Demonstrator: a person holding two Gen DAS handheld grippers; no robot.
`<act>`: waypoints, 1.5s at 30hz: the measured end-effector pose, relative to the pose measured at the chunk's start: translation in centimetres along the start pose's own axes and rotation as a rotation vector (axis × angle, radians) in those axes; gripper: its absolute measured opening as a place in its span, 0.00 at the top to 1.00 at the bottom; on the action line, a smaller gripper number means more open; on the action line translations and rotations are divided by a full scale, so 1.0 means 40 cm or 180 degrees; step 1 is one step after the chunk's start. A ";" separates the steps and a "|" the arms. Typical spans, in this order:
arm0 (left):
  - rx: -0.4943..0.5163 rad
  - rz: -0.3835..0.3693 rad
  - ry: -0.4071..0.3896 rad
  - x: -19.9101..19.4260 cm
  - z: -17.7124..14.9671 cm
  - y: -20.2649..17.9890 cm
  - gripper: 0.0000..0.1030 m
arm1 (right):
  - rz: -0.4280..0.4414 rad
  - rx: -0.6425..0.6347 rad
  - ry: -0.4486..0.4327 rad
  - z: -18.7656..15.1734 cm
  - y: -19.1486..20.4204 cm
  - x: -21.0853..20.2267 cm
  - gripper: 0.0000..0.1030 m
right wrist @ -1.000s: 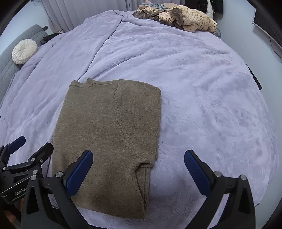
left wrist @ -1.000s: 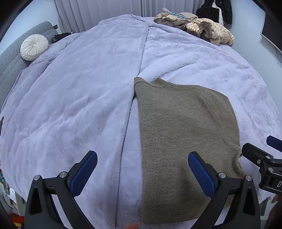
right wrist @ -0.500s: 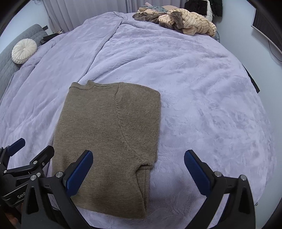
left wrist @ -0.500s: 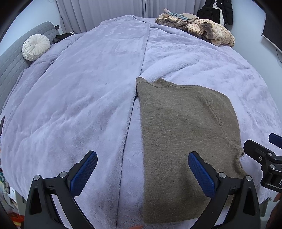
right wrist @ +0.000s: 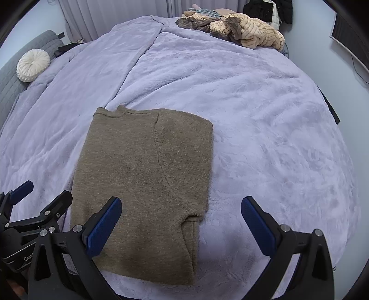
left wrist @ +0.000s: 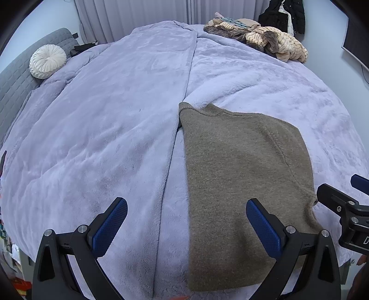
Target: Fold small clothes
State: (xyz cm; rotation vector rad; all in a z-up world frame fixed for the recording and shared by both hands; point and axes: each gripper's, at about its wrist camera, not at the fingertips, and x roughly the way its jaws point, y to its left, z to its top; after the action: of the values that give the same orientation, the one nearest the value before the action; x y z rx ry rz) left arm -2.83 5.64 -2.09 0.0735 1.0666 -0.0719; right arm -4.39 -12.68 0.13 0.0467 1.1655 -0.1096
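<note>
Down at the near edge of the bed, both tongs hang spread wide and grasp nothing. The left tongs [left wrist: 186, 227] have their blue-padded fingers [left wrist: 110, 227] well apart; one pad hovers over the lavender plush blanket [left wrist: 115, 120], the other over the near half of the folded brown knit sweater [left wrist: 239, 184]. Whether either pad touches the fabric cannot be told. The right tongs [right wrist: 182, 226] are likewise released, with their left pad over the sweater's near right part and their right pad over bare blanket. Each camera catches the other tool at the frame's side: the right tongs show at the right border of the left view, and the left tongs show at the lower left of the right view.

The sweater lies flat on the blanket near the front edge of the bed, folded into a tall rectangle with its neckline at the far end. A curved seam runs down its right part, and a tucked layer shows at the lower right corner. Its left edge sits just beside a long fold in the blanket that runs toward the far side.

Farther out, a heap of tan and brown knitwear [left wrist: 267, 41] rests at the far right of the bed. A round white pleated cushion [left wrist: 47, 61] leans on a grey quilted headboard [left wrist: 13, 78] at the left. Pale curtains [left wrist: 138, 16] hang behind, and a dark jacket [left wrist: 283, 13] hangs at the back right.
</note>
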 end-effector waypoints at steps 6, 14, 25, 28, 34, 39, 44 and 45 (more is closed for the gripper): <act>0.0009 0.0014 -0.0004 -0.003 -0.001 -0.003 0.00 | 0.0010 0.0003 -0.0004 0.000 0.000 -0.002 0.00; 0.0037 0.0043 -0.0006 -0.005 0.000 -0.009 0.00 | 0.0011 0.0005 -0.0005 -0.001 -0.001 -0.002 0.00; 0.0042 0.0072 -0.0021 -0.002 0.002 -0.011 0.00 | 0.0037 0.0008 0.0005 0.001 -0.001 0.003 0.00; 0.0050 0.0070 -0.0016 0.000 0.002 -0.013 0.00 | 0.0041 0.0010 0.0007 0.000 0.000 0.003 0.00; 0.0043 0.0071 -0.0008 0.003 0.007 -0.013 0.00 | 0.0044 0.0012 0.0011 0.001 0.000 0.007 0.00; 0.0048 0.0076 -0.0006 0.006 0.007 -0.017 0.00 | 0.0050 0.0009 0.0016 0.001 0.000 0.007 0.00; 0.0020 0.0074 0.0000 0.011 0.007 -0.016 0.00 | 0.0054 -0.0001 0.0037 0.000 -0.001 0.025 0.00; 0.0012 0.0071 0.0001 0.012 0.006 -0.015 0.00 | 0.0054 -0.0003 0.0042 0.001 -0.002 0.028 0.00</act>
State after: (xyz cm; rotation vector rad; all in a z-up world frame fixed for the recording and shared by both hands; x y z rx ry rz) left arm -2.45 5.01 -2.39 0.0887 1.0657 -0.0537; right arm -3.92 -12.85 -0.89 0.0567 1.1782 -0.0937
